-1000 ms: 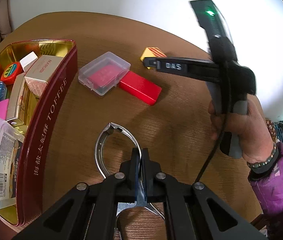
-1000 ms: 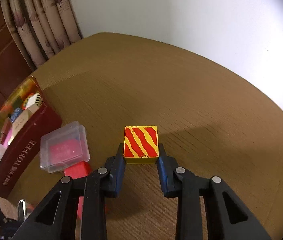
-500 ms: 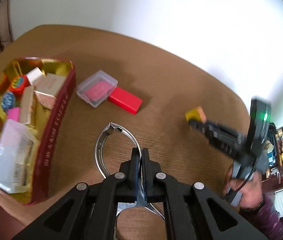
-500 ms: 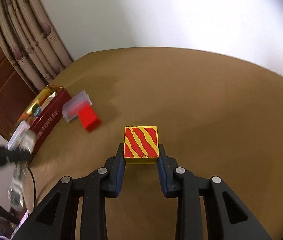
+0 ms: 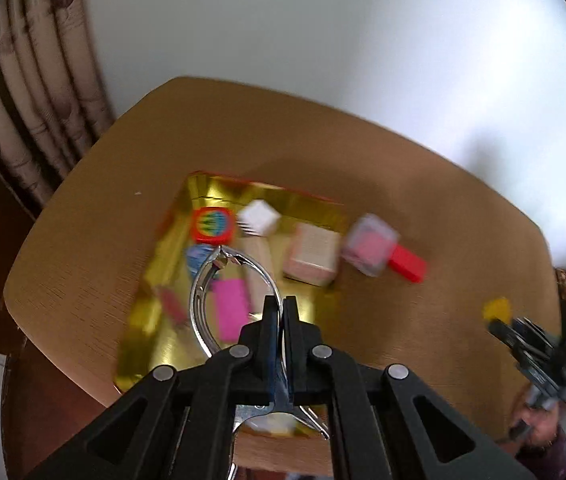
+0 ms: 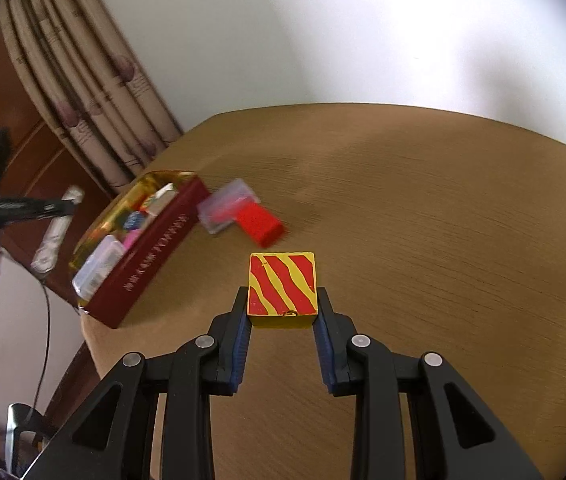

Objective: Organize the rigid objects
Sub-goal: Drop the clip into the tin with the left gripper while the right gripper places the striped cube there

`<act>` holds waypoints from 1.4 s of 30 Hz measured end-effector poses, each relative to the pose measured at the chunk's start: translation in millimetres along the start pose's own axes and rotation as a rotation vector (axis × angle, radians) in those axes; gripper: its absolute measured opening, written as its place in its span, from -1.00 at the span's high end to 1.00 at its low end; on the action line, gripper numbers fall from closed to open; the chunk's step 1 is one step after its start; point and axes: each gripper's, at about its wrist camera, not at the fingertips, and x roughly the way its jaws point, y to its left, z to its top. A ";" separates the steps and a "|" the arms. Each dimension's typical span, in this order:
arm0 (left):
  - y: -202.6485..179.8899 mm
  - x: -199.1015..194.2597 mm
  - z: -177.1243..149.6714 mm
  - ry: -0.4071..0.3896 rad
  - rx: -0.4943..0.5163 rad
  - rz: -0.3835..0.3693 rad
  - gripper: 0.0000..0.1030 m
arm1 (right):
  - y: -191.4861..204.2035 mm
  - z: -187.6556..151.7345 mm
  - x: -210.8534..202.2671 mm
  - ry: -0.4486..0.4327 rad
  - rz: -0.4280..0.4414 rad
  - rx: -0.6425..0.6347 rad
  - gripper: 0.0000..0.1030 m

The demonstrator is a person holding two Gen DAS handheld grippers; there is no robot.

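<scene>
The left gripper (image 5: 280,312) is clamped tight on a pair of metal nail nippers (image 5: 227,292), pinching one handle between its fingers, and the curved steel loop hangs right above the open tin (image 5: 155,280). That tin, gold inside and dark red outside, sits near the table's (image 6: 423,208) left edge. Inside it I can make out a red block with a striped face (image 5: 213,225), a white cube (image 5: 258,217), a pale pink carton (image 5: 312,254), a bright pink piece (image 5: 230,312) and a clear lidded case (image 6: 97,270) at the near end. The left view is smeared, so finer detail is lost.

Over on the right, the right gripper (image 6: 283,312) has its blue pads pressed on both sides of a yellow block with red wavy stripes (image 6: 283,284), held above the wood. Just beside the tin's outer wall lies a clear plastic box (image 6: 225,206) with something pink in it, and touching that, a plain red block (image 6: 261,222). Curtains (image 6: 95,92) hang behind.
</scene>
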 end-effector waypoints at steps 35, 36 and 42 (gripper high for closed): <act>90.0 -34.9 -154.5 -0.312 -0.343 0.028 0.18 | 195.1 106.8 162.4 0.199 0.211 -0.278 0.46; 89.8 -33.7 -156.5 -0.307 -0.334 0.032 0.18 | 198.4 107.7 172.2 0.211 0.198 -0.282 0.46; 82.5 -19.4 -155.4 -0.289 -0.269 0.034 0.17 | 203.4 110.2 200.5 0.230 0.145 -0.294 0.44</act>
